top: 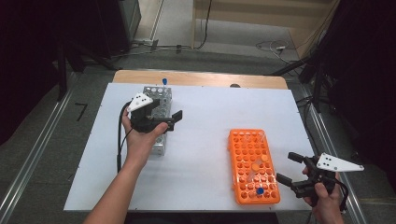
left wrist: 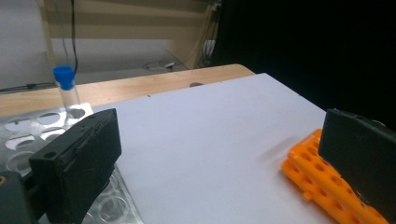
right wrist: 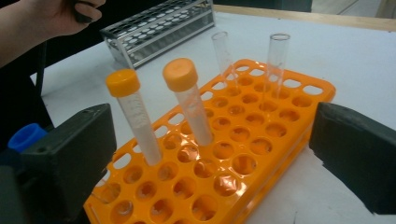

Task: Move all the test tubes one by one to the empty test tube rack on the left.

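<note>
An orange tube rack (top: 243, 154) lies on the white table at the right. It holds two orange-capped tubes (right wrist: 135, 116) (right wrist: 189, 102), two uncapped clear tubes (right wrist: 222, 51) (right wrist: 275, 60) and a blue-capped tube (top: 259, 190) at its near end. A metal rack (top: 161, 93) at the left holds one blue-capped tube (left wrist: 65, 88) at its far end. My left gripper (top: 172, 120) is over the metal rack's right side, open and empty, pointing right. My right gripper (top: 289, 168) hovers just right of the orange rack's near end, open with nothing between its fingers.
The white sheet (top: 205, 112) covers a wooden table (top: 201, 78) whose far edge shows. Bare surface lies between the two racks. Cables trail on the floor (top: 275, 46) beyond the table, and dark equipment stands at both sides.
</note>
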`<state>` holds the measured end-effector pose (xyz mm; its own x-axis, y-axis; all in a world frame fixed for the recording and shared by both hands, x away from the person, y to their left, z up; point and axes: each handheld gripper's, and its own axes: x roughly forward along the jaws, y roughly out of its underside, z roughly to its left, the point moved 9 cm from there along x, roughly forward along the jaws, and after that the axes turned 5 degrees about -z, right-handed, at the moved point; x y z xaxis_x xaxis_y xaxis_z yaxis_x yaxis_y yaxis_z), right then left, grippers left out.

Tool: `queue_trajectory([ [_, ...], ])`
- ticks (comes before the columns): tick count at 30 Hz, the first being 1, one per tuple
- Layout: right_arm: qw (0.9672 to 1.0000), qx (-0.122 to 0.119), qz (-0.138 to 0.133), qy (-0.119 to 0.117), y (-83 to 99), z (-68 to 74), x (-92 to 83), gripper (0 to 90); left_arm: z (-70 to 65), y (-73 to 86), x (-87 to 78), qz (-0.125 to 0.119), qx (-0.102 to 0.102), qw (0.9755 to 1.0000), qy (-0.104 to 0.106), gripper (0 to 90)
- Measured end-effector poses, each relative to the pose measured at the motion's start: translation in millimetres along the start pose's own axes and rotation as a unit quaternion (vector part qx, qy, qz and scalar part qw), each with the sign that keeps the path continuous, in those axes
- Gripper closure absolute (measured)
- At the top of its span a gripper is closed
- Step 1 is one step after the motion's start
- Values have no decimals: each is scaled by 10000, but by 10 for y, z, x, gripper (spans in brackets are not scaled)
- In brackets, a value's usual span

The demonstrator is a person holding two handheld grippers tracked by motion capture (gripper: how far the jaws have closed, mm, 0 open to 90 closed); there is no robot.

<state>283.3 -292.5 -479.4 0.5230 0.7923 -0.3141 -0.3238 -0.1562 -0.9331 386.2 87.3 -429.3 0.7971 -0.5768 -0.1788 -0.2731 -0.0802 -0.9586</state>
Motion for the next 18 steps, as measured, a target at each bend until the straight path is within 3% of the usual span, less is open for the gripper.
queue_trajectory([
  [10,9985,-172,154,-506,2,220,48,82,-428,159,-303,-67,100,9991,400,0],
  [14,9962,-286,259,-781,31,304,66,123,-553,254,-374,-70,61,9986,526,0],
  [18,9917,-395,344,-1174,82,389,76,139,-648,373,-384,64,87,9979,632,0],
])
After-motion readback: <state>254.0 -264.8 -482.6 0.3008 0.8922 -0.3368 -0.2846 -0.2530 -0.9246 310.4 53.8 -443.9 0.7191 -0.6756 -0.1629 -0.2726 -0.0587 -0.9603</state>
